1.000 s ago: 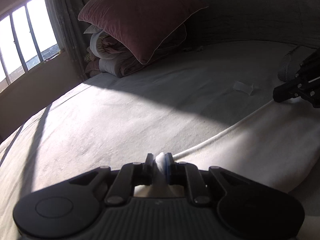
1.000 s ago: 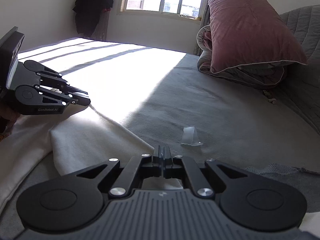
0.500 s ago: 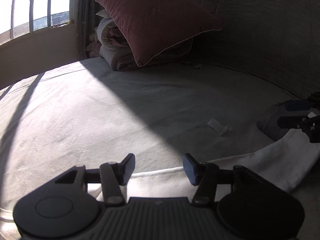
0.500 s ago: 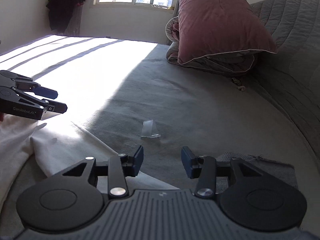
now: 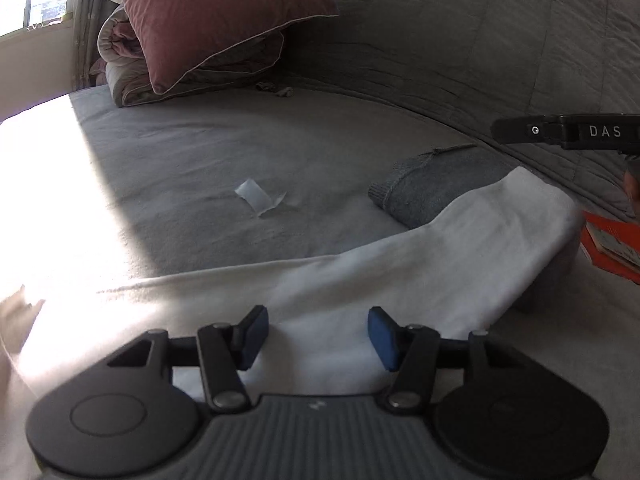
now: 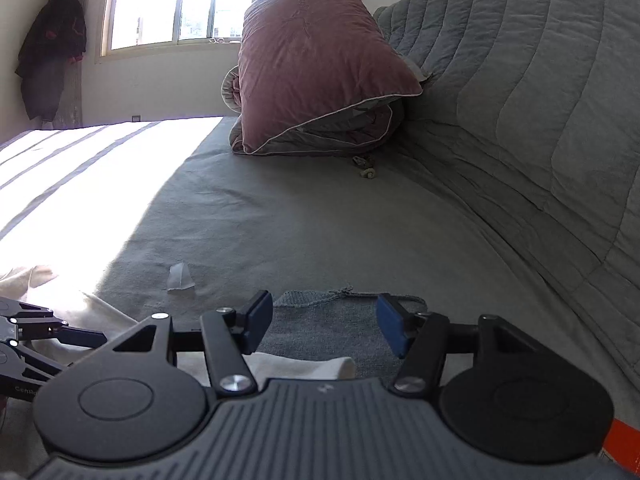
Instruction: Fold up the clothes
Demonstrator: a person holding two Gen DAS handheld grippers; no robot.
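A white garment (image 5: pixel 420 264) lies folded in a long strip across the grey bed, its right end resting over a folded grey knit garment (image 5: pixel 424 184). My left gripper (image 5: pixel 318 334) hovers open above the white cloth, nothing between its blue pads. In the right wrist view my right gripper (image 6: pixel 324 326) stands open above the grey knit garment (image 6: pixel 324 320), and an edge of the white garment (image 6: pixel 304 366) shows below it. The left gripper (image 6: pixel 36 336) appears at the left edge there, and the right gripper's finger (image 5: pixel 560 132) reaches in from the right in the left wrist view.
A maroon pillow (image 6: pixel 320 60) leans on folded bedding at the head of the bed, beside a quilted grey headboard (image 6: pixel 540 100). A small clear plastic scrap (image 5: pixel 260 198) lies on the sheet. An orange box (image 5: pixel 608 244) sits at the right. Sunlight covers the bed's left side.
Both grippers let go of the white garment and opened. They then drew back and swung right, bringing the grey knit garment and orange box into view.
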